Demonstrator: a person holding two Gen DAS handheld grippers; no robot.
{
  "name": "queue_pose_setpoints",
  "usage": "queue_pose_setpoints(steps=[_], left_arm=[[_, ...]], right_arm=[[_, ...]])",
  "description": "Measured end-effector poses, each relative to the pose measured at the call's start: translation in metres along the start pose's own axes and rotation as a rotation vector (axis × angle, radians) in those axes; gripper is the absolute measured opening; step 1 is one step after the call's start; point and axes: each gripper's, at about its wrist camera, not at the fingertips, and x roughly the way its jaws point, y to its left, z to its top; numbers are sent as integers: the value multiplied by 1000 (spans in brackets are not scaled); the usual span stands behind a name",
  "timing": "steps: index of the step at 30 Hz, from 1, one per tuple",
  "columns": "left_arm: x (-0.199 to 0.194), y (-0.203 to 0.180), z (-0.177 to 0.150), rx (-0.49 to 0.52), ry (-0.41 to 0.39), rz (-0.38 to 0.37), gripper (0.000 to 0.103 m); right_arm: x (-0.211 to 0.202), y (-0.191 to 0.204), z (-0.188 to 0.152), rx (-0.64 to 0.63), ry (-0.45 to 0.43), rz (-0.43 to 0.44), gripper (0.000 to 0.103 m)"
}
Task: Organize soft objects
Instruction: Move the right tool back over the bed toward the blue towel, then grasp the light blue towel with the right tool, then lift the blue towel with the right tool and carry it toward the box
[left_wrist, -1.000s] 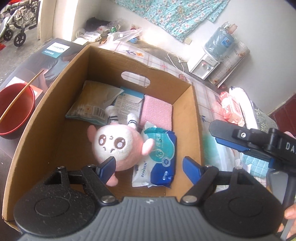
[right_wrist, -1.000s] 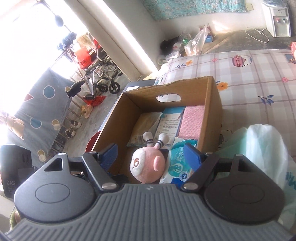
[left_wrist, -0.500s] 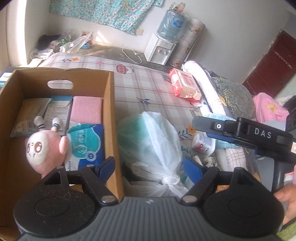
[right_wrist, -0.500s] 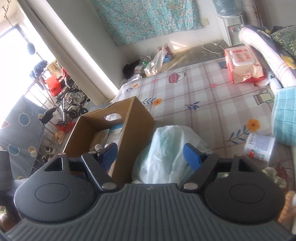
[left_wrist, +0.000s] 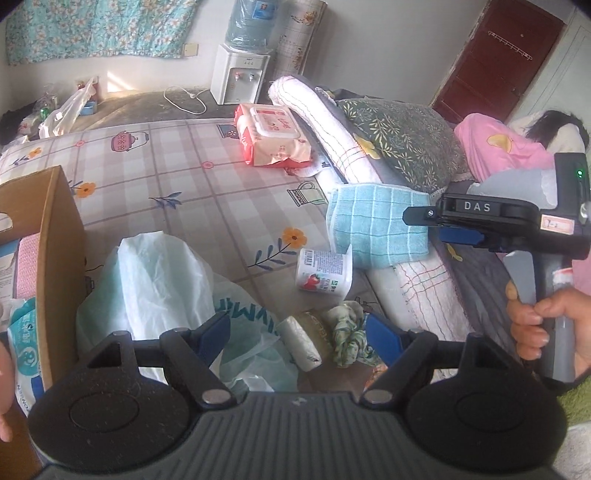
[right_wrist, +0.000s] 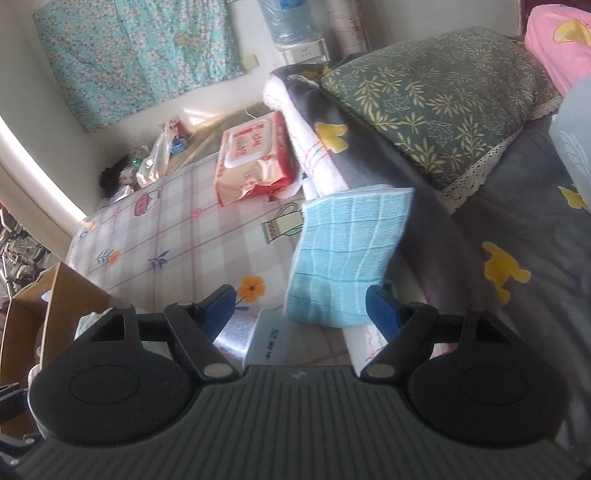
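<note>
My left gripper (left_wrist: 297, 334) is open and empty above a tied white plastic bag (left_wrist: 159, 280), a small tissue roll (left_wrist: 301, 343) and a green patterned scrunchie (left_wrist: 349, 334). My right gripper (right_wrist: 301, 304) is open and empty, just in front of a folded light-blue cloth (right_wrist: 347, 258) draped on the bedding; the cloth also shows in the left wrist view (left_wrist: 376, 225). The cardboard box (left_wrist: 55, 236) stands at the left with a wipes pack (left_wrist: 22, 328) inside. A red-and-white wipes pack (left_wrist: 273, 136) lies farther back on the mattress.
A yogurt cup (left_wrist: 325, 271) lies on its side on the checked mattress (left_wrist: 166, 166). A rolled white blanket (left_wrist: 332, 125), a green leaf-print pillow (right_wrist: 436, 103) and grey bedding (right_wrist: 517, 258) are at the right. A water dispenser (left_wrist: 240, 74) stands by the wall.
Both grippers have swung right, away from the box with the pink plush, toward the bedding. The right gripper now faces the light-blue cloth. Both stay open and empty.
</note>
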Motion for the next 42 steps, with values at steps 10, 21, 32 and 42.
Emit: queue_pose_setpoints(steps=[10, 21, 32, 42], left_arm=[[32, -12, 14, 36, 51, -9, 81], [36, -9, 11, 26, 74, -20, 80], [-3, -2, -12, -21, 35, -28, 80], [-57, -11, -61, -31, -61, -91, 80]], right_arm=[[67, -36, 35, 67, 35, -65, 62], [83, -27, 27, 59, 89, -21, 15], [47, -16, 12, 132, 56, 114, 6], [-41, 12, -30, 117, -39, 308, 6]])
